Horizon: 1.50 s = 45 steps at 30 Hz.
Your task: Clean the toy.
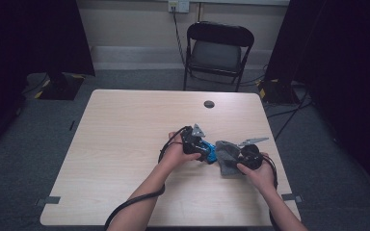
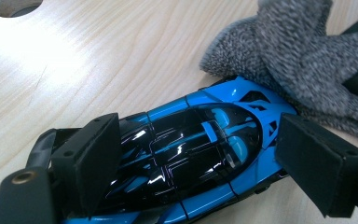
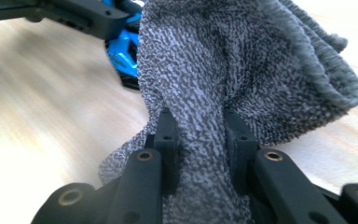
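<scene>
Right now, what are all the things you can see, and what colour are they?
toy car: one, blue and black, on the table between the left jaws
cloth: one, grey, bunched beside the car, pinched in the right jaws
table: one, light wood, a round hole near its far edge
chair: one, black folding, behind the table
wall socket: one, white, on the far wall
left gripper: one, black, closed on the car
right gripper: one, black, closed on the cloth

Black grippers [image 1: 207, 154], brass screws, trailing black cables
</scene>
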Each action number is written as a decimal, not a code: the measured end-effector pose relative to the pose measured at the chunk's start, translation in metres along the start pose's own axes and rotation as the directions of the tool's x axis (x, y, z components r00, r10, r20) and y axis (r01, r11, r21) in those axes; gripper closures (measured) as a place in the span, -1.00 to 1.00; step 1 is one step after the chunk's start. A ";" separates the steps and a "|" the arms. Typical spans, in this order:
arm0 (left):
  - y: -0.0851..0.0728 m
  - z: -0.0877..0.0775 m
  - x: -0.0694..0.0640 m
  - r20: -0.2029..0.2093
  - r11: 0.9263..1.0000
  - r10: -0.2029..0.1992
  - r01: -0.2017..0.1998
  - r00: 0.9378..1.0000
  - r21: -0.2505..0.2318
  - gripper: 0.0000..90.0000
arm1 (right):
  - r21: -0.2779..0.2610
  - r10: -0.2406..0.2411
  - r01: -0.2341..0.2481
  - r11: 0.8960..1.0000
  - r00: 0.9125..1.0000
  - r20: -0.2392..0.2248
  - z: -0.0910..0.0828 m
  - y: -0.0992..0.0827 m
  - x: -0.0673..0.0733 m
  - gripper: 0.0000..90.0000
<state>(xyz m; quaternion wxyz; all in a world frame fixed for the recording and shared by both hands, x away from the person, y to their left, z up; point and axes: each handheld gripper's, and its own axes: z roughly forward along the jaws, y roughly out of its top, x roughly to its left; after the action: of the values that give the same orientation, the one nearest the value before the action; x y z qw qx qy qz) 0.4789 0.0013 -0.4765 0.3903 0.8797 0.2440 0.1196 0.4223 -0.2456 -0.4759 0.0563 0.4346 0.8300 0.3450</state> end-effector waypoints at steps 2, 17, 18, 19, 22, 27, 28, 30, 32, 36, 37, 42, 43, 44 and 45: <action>0.000 0.000 0.000 0.001 1.000 0.003 -0.003 1.000 0.002 -0.68 | 0.004 0.001 -0.001 1.000 1.000 -0.009 0.000 -0.001 0.002 0.59; 0.000 0.000 0.000 -0.001 1.000 0.001 -0.001 1.000 0.000 -0.68 | 0.016 -0.061 0.064 0.998 0.989 -0.136 0.005 -0.010 0.036 0.59; 0.000 0.000 0.000 -0.001 1.000 0.001 -0.001 1.000 -0.001 -0.68 | 0.019 -0.072 0.075 0.997 0.988 -0.139 0.006 -0.009 0.040 0.59; 0.000 0.000 0.000 -0.001 1.000 0.004 -0.004 1.000 0.000 -0.68 | 0.022 -0.084 0.088 0.996 0.986 -0.145 0.007 -0.009 0.044 0.59; 0.000 0.000 0.000 0.000 1.000 0.003 -0.003 1.000 0.000 -0.68 | 0.029 -0.102 0.107 0.994 0.982 -0.157 0.009 -0.008 0.051 0.59; 0.000 0.000 0.000 0.000 1.000 0.003 -0.003 1.000 0.000 -0.68 | 0.029 -0.119 0.127 0.991 0.974 -0.192 0.012 -0.009 0.059 0.59; 0.000 0.000 0.000 0.001 1.000 0.004 -0.004 1.000 0.001 -0.68 | 0.028 -0.116 0.124 0.992 0.973 -0.201 0.012 -0.009 0.059 0.59; 0.000 0.000 0.000 0.000 1.000 0.003 -0.003 1.000 0.000 -0.68 | 0.023 -0.118 0.126 0.992 0.968 -0.220 0.012 -0.010 0.060 0.59; 0.000 0.000 0.000 0.000 1.000 0.000 -0.001 1.000 -0.004 -0.68 | 0.022 -0.113 0.123 0.992 0.961 -0.251 0.012 -0.012 0.060 0.59; 0.000 0.000 0.000 0.001 1.000 0.003 -0.003 1.000 -0.001 -0.68 | 0.026 -0.130 0.143 0.989 0.952 -0.277 0.010 -0.014 0.065 0.59; 0.000 0.000 0.000 0.001 1.000 0.004 -0.004 1.000 -0.001 -0.68 | 0.027 -0.135 0.148 0.989 0.951 -0.279 0.008 -0.015 0.066 0.59; -0.001 0.000 0.000 -0.001 1.000 0.003 -0.003 1.000 -0.005 -0.68 | 0.013 -0.142 0.152 0.988 0.949 -0.283 -0.003 -0.020 0.066 0.59; -0.001 0.000 0.000 -0.001 1.000 0.002 -0.002 1.000 -0.005 -0.67 | 0.009 -0.143 0.152 0.988 0.949 -0.280 -0.007 -0.021 0.064 0.59; -0.001 0.000 0.000 -0.001 1.000 0.003 -0.003 1.000 -0.006 -0.67 | 0.006 -0.138 0.145 0.989 0.951 -0.278 -0.010 -0.022 0.063 0.59; -0.001 0.000 0.000 -0.001 1.000 0.003 -0.003 1.000 -0.006 -0.67 | 0.006 -0.138 0.145 0.989 0.951 -0.278 -0.010 -0.022 0.063 0.59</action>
<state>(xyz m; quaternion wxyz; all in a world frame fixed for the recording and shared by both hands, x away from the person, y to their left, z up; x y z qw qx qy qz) 0.4782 0.0016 -0.4770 0.3928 0.8787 0.2426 0.1213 0.3647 -0.2119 -0.4688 -0.0414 0.3223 0.8632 0.3864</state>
